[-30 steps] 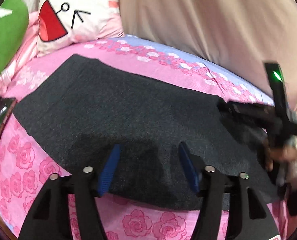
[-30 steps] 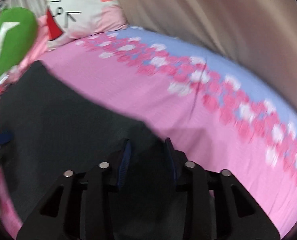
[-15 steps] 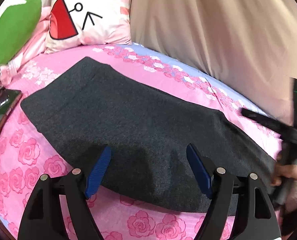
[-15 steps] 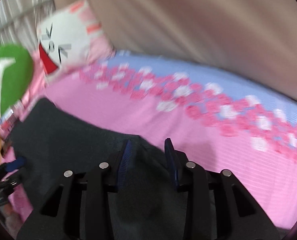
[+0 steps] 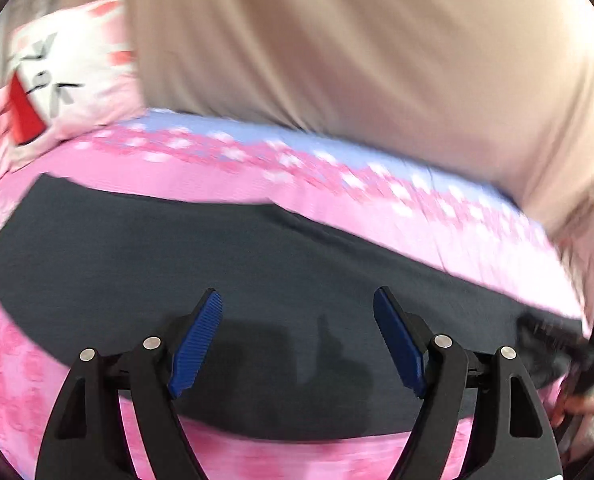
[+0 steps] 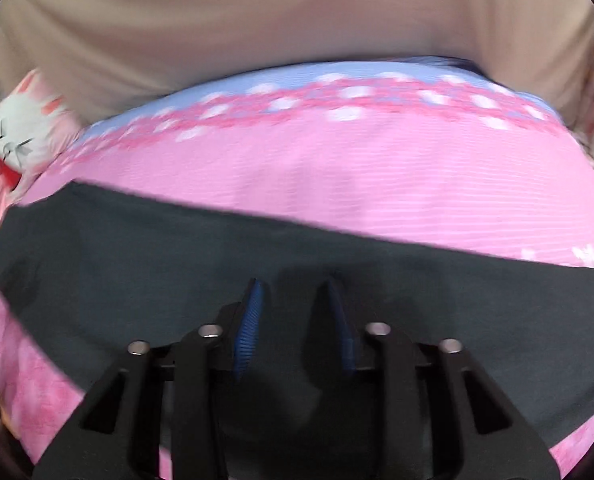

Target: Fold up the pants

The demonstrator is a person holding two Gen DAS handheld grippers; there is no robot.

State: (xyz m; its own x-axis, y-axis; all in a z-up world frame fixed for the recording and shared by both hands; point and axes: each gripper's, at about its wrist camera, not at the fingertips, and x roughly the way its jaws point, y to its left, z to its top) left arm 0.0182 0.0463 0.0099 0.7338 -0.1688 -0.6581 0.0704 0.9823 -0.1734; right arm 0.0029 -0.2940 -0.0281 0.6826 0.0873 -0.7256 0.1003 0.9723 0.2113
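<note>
The left gripper (image 5: 297, 312) now stands with its jaws wider apart than a second ago, nothing between the blue pads (image 5: 195, 344), hanging over the near edge of the dark pants (image 5: 257, 252). Its view swings right along the bed: the cartoon pillow (image 5: 65, 68) slides towards the left edge and the beige curtain (image 5: 357, 48) fills the top.

The right gripper (image 6: 293, 300) has just been closing its jaws; the gap is narrower, and whether cloth sits between the pads is hard to tell. It sweeps right too, so the pillow shrinks into the left corner and more pink sheet (image 6: 377, 176) shows beyond the pants.
</note>
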